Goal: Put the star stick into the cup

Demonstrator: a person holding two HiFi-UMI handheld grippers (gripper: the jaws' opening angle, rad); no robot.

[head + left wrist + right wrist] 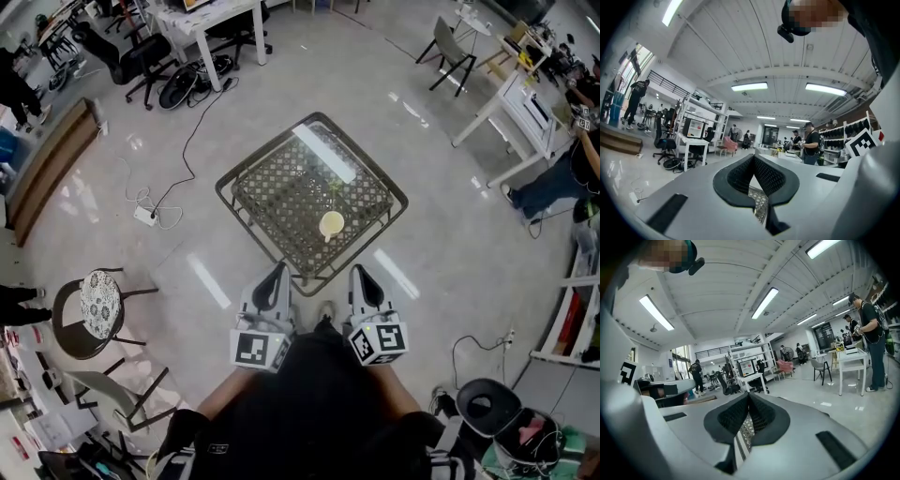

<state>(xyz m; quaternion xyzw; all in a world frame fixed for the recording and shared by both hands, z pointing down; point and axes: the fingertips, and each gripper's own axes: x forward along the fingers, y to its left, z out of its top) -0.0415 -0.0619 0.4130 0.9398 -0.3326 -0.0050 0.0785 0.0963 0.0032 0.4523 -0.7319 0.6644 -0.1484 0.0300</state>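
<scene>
1. Left gripper and right gripper: both clenched on nothing, held at the near edge of the mesh tabletop.
2. Yellow cup: ahead of both, right gripper nearer. Looks empty.
3. Star stick: probably the thin greenish thing just beyond the cup; axis unclear.

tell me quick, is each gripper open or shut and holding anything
left gripper: shut, holding nothing
right gripper: shut, holding nothing
</scene>
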